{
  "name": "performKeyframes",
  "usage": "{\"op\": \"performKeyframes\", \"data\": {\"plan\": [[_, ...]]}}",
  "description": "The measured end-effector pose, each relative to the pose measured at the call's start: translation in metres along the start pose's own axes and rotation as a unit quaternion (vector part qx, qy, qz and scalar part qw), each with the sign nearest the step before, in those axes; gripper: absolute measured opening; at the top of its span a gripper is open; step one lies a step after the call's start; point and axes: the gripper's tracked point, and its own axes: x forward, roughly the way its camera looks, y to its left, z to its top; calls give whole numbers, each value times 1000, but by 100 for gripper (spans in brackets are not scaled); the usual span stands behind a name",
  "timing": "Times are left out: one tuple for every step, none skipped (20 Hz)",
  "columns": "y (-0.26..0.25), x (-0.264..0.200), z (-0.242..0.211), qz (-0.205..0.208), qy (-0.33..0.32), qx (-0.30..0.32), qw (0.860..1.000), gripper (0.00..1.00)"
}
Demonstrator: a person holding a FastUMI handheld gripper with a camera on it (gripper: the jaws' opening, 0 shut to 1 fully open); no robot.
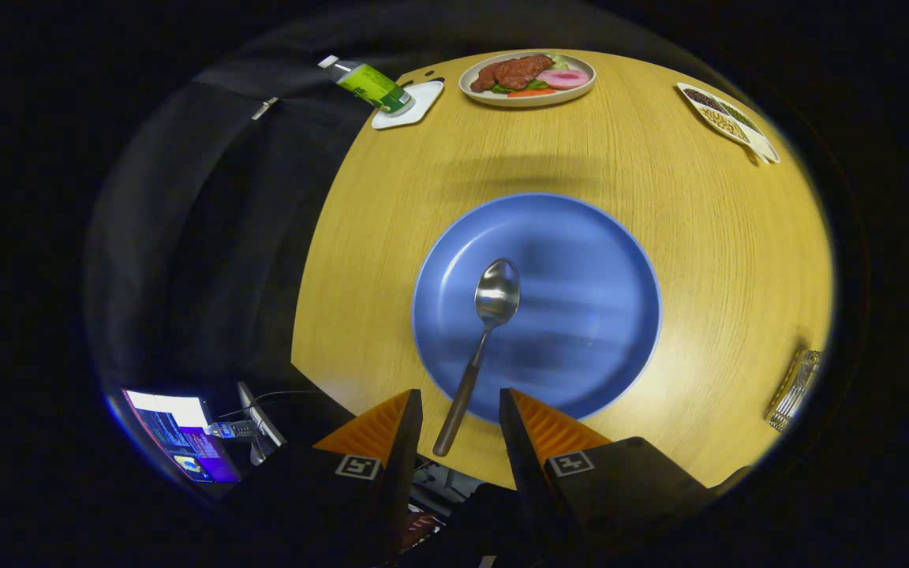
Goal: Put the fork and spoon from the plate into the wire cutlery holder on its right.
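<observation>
Gripper view. The gripper (pixel 461 402) looks down on a round wooden table (pixel 707 260). Its fingers (pixel 399 430) are spread apart, and nothing is pinched between them.

The spoon (pixel 482 343) lies on the blue plate (pixel 581 260). Its bowl rests left of the plate's centre; its handle runs back across the near rim and overhangs it, so that the handle end lies in the gap between the fingertips. The fingers do not appear to touch the handle. No fork can be made out on the plate.

The wire cutlery holder (pixel 795 388) stands at the table's edge, well to the right of the plate, and is partly cut off by distortion.

Beyond the plate lie a dish of food (pixel 528 77), a bottle on a white coaster (pixel 369 85) and a divided tray (pixel 729 120).

Handling assessment. The spoon appears to be polished metal: stiff, light, not fragile, and probably slippery.
- Grasp point: the handle, near the overhanging end, where the plate does not block the fingers.
- The handle is thin. Centre it between the fingers before closing them; an off-centre grip is likely to let it pivot or slide out.
- Avoid the bowl; its curved, glossy surface offers poor purchase.
</observation>
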Motion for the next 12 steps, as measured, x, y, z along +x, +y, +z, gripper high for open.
{"op": "performKeyframes", "data": {"plan": [[-2,9,1,-7,2,4,1000,62],[-5,17,0,-14,7,7,1000,62],[-7,24,0,-21,12,12,1000,62],[-6,31,0,-22,15,18,999,62],[-7,38,0,-27,18,19,999,62],[-10,44,0,-35,17,17,999,62],[-11,48,-2,-41,17,13,999,62],[-14,55,-5,-47,20,10,999,50],[-14,53,-2,-50,15,12,999,47],[-16,58,0,-53,11,13,998,38],[-18,57,3,-54,5,16,998,29],[-16,58,3,-40,7,16,999,12]]}}
